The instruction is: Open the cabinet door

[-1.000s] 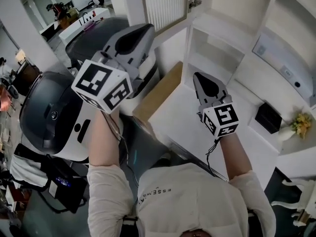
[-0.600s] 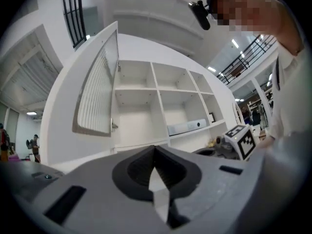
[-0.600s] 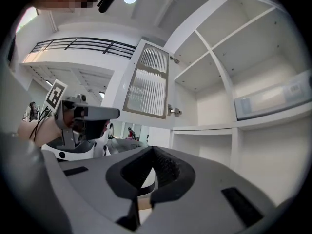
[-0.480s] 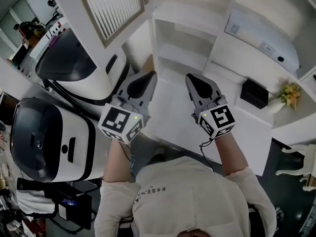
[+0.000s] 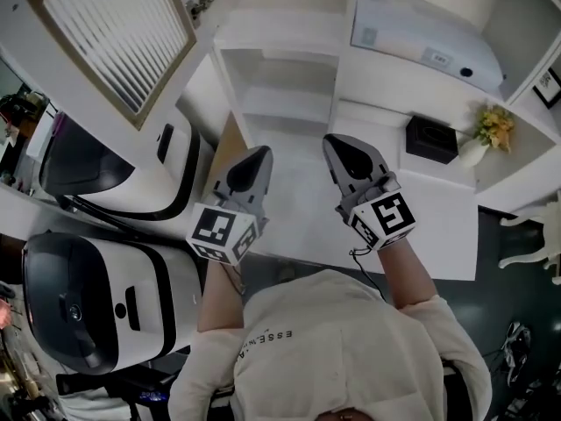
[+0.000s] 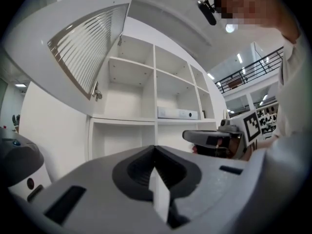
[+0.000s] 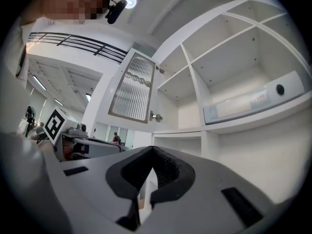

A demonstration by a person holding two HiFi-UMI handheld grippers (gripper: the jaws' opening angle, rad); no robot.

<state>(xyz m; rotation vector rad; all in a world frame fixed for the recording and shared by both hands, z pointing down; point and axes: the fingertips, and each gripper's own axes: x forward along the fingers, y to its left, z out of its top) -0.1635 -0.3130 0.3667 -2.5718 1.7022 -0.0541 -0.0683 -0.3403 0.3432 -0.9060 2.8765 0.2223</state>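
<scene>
The door (image 5: 114, 38), white-framed with a ribbed panel, stands swung wide open at the upper left of the head view, its hinge (image 5: 203, 1) at the left edge of the cabinet (image 5: 289, 103). The open shelves behind it are bare and white. One compartment to the right holds a long white unit (image 5: 425, 38).

The left gripper (image 5: 257, 153) and the right gripper (image 5: 337, 143) are held side by side over the white counter (image 5: 429, 235), both pointing towards the lower shelves. Neither touches the door, which sits well above and to the left of them. In each gripper view the jaws are pressed together at the tips with nothing between them. The left gripper view looks up at the door's slats from below, and the right gripper view shows the door further off to the left.

A black box (image 5: 431, 139) and a vase of yellow flowers (image 5: 489, 130) stand at the back right of the counter. Two black-and-white machines (image 5: 96, 235) stand left of the cabinet.
</scene>
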